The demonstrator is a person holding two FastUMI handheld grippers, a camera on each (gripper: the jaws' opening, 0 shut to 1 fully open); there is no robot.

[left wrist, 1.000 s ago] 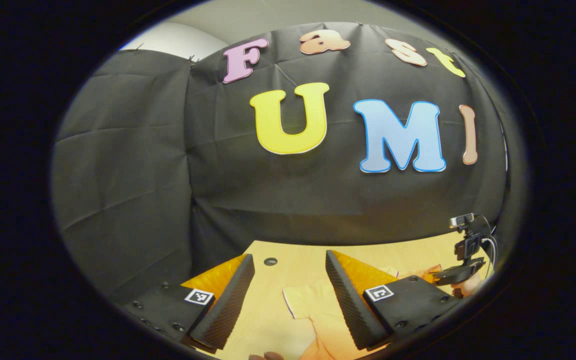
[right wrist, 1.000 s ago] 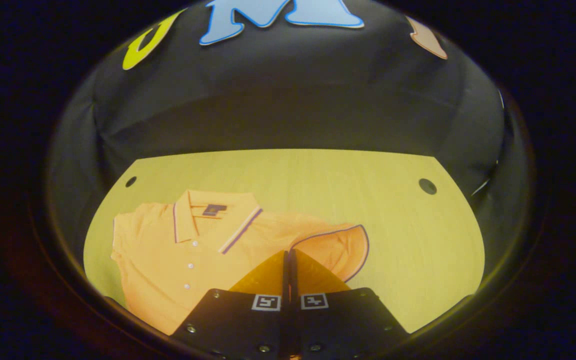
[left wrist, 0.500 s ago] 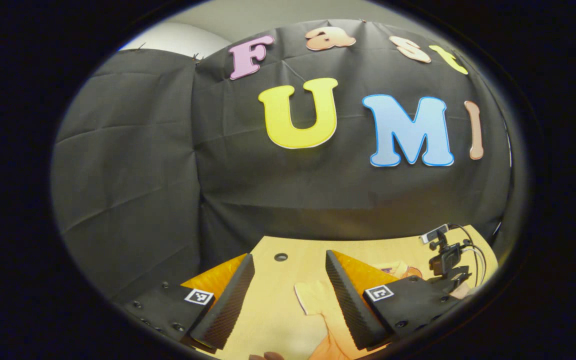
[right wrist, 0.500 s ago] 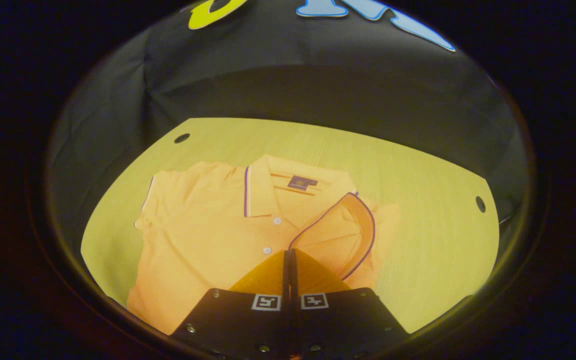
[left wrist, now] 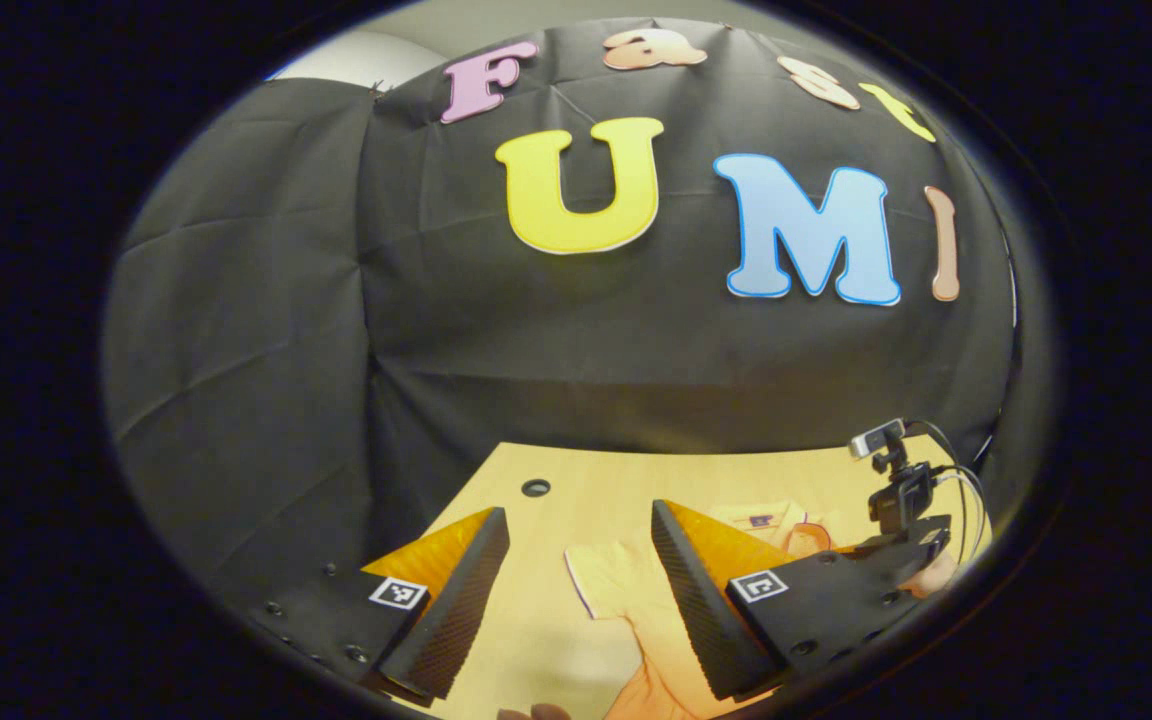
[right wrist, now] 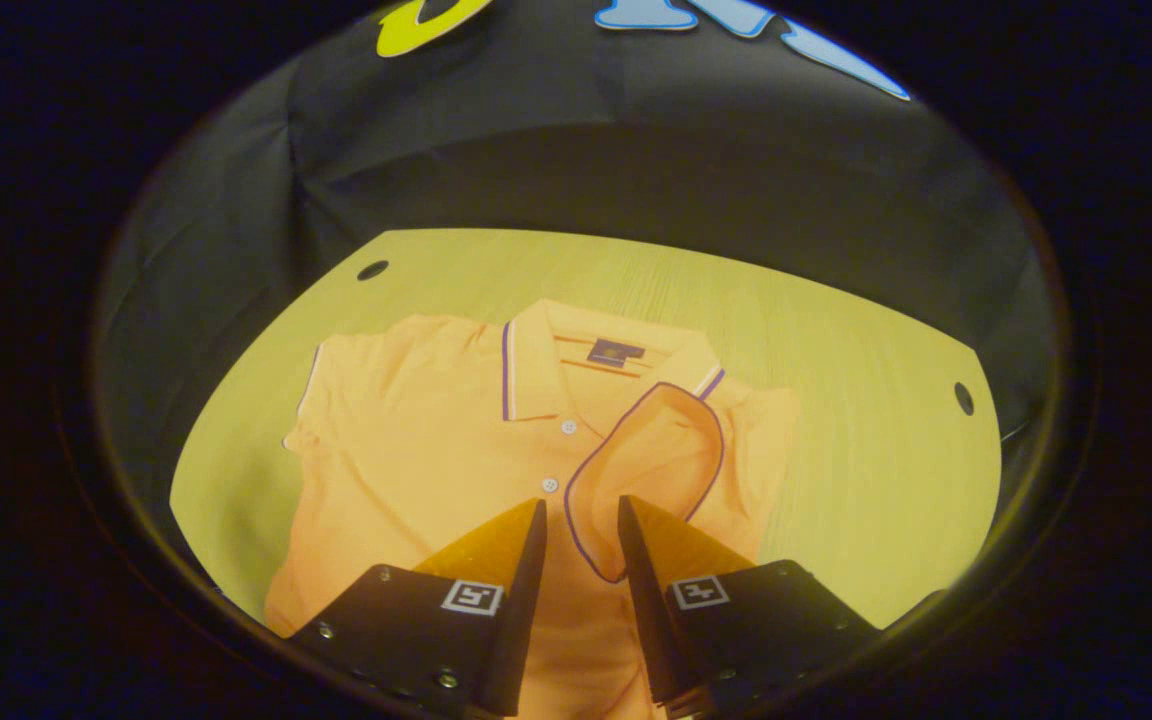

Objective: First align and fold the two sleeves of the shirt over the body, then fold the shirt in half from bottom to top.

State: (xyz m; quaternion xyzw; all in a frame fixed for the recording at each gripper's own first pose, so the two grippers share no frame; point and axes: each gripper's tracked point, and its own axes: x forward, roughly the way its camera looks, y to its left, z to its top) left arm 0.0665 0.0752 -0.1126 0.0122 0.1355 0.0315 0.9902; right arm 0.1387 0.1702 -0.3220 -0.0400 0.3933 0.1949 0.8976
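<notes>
An orange polo shirt [right wrist: 416, 430] with purple trim lies flat on the wooden table [right wrist: 836, 400], collar [right wrist: 576, 350] toward the wall. One sleeve [right wrist: 651, 450] is folded over the chest, its cuff edge lying between the parted fingers of my right gripper [right wrist: 582, 502], which is open just above it. My left gripper [left wrist: 577, 510] is open and low over the table, with the other sleeve [left wrist: 601, 585] spread flat beneath its fingers. In the left gripper view the shirt's collar [left wrist: 761, 517] shows behind the right finger.
Small round holes [right wrist: 372, 270] sit in the table's far corners, another one [right wrist: 964, 398] on the right. The black cloth wall stands close behind the table. In the left gripper view, the right gripper's camera and cables [left wrist: 891, 480] and a hand [left wrist: 936, 575] show at the right.
My right gripper carried the sleeve across onto the shirt body, then opened and let it go. The left gripper stayed open and shifted only slightly.
</notes>
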